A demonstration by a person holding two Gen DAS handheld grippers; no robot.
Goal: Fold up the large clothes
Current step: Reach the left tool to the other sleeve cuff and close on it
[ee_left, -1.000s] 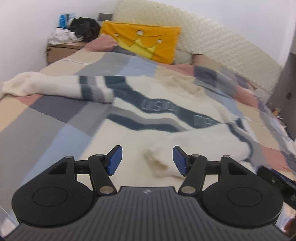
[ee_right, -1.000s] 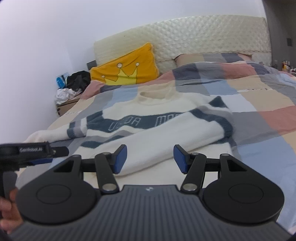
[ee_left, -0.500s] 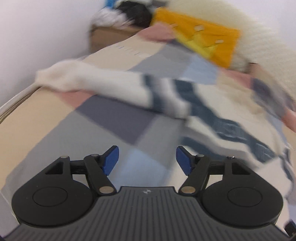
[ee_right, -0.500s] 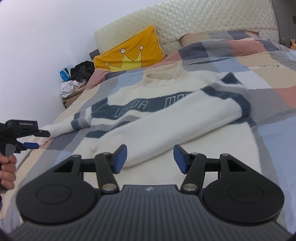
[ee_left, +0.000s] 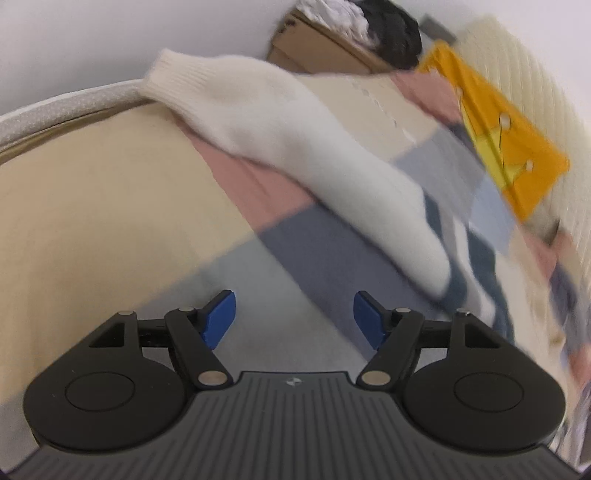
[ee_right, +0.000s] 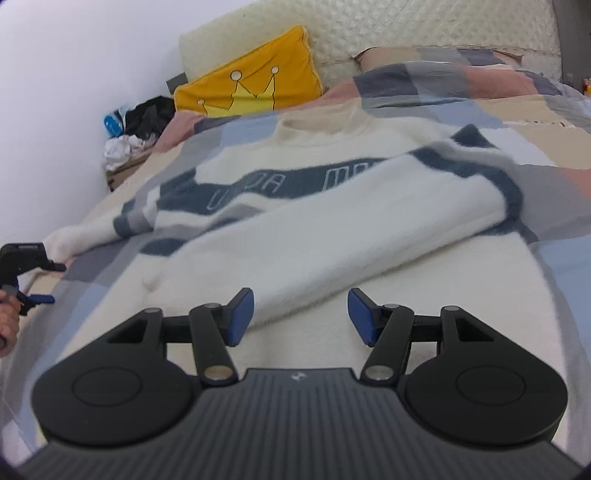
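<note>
A cream sweater (ee_right: 295, 236) with dark blue bands lies face up on the checked quilt (ee_right: 554, 206). One sleeve is folded across its front. Its other sleeve (ee_left: 288, 155) stretches out toward the bed's edge, the ribbed cuff (ee_left: 173, 77) at the far end. My left gripper (ee_left: 293, 317) hovers open over the quilt short of that sleeve, with nothing between the blue pads. In the right wrist view the left gripper (ee_right: 55, 282) shows near the cuff, held by a hand (ee_right: 7, 314). My right gripper (ee_right: 301, 314) stands open just above the sweater's lower part, its pads empty.
A yellow crown pillow (ee_right: 251, 81) leans on the quilted headboard (ee_right: 406, 29). A cardboard box (ee_left: 325, 48) piled with clothes stands beside the bed by the white wall. The mattress edge (ee_left: 66, 107) curves just past the cuff.
My left gripper swung left from the sweater's body to the outstretched sleeve, rolling as it went, and its jaws widened a little. My right gripper sank closer to the sweater.
</note>
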